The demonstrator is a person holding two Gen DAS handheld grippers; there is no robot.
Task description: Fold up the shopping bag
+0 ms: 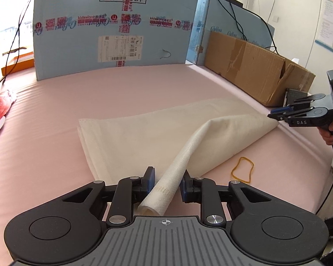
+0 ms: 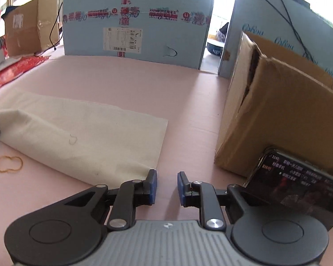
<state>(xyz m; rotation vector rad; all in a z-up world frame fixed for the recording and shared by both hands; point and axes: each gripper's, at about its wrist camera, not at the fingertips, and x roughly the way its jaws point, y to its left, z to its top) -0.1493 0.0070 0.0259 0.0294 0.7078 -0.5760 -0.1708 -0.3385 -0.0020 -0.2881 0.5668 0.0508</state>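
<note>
bag [image 1: 144,137] half-folded, corner flap lifted | my left claw [image 1: 166,182] pinching that flap | right claw [image 2: 166,187] spread, empty beside bag's corner | more folds left

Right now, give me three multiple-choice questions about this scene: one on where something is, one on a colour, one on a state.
1. Where does the rubber band lie?
A. On the pink mat, beside the shopping bag
B. On top of the brown box
C. Inside the bag

2. What colour is the shopping bag?
A. Red
B. Blue
C. White

3. What is between the fingers of the right gripper?
A. The rubber band
B. Nothing; they stand apart over bare mat
C. A rolled part of the bag

Answers:
1 A, the yellow loop rests on the mat just off the bag's edge.
2 C, the cloth is white against the pink mat.
3 B, the right wrist view shows only mat in the gap.
</note>
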